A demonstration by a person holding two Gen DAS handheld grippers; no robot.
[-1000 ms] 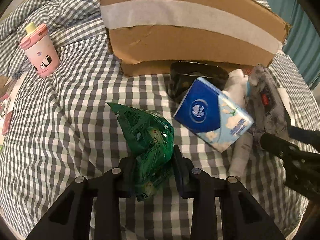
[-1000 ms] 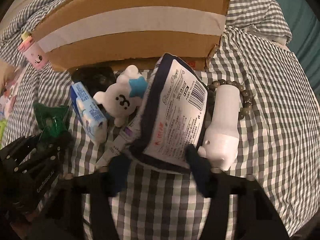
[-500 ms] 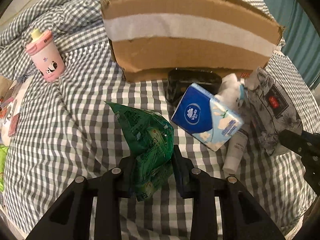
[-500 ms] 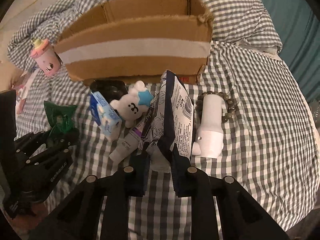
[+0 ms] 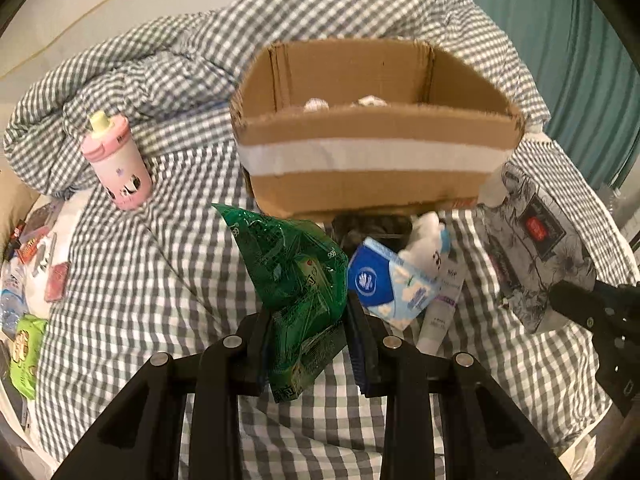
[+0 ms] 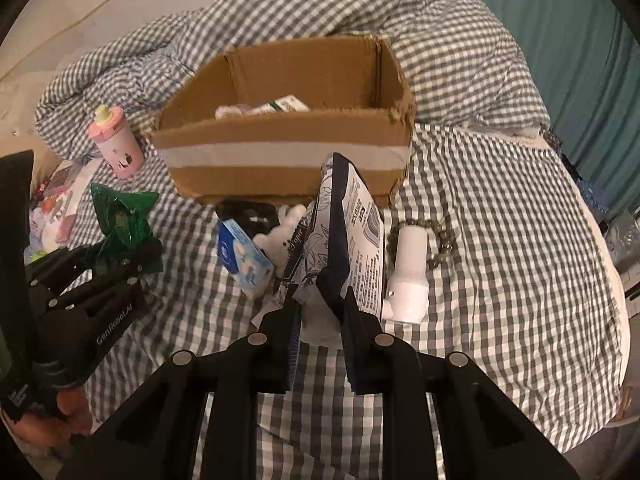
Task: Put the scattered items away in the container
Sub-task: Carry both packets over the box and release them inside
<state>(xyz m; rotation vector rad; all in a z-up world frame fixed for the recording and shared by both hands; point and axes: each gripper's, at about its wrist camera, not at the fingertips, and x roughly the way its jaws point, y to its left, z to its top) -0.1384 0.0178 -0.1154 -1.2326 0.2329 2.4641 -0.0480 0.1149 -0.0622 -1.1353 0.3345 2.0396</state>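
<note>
Left gripper [image 5: 306,316] jaws clamp a green packet [image 5: 296,276]; right gripper [image 6: 320,312] jaws clamp a printed pouch [image 6: 340,236], both short of the box [image 6: 280,152]. Risk: floppy bags (pinched at one end only) catch the box's front wall or slip out, landing on the bed.

Dim, warm indoor light, strong fisheye bending with black corners, slight motion blur, and soft shadows throughout.

A grey-and-white checked bedsheet [image 5: 160,280] is covering the whole bed, with a matching duvet [image 6: 440,40] lying bunched up along the far side. A pale wall [image 5: 80,0] is showing behind on the left, and a teal curtain [image 6: 580,40] is hanging at the right. Dim, warm light is falling across everything.
</note>
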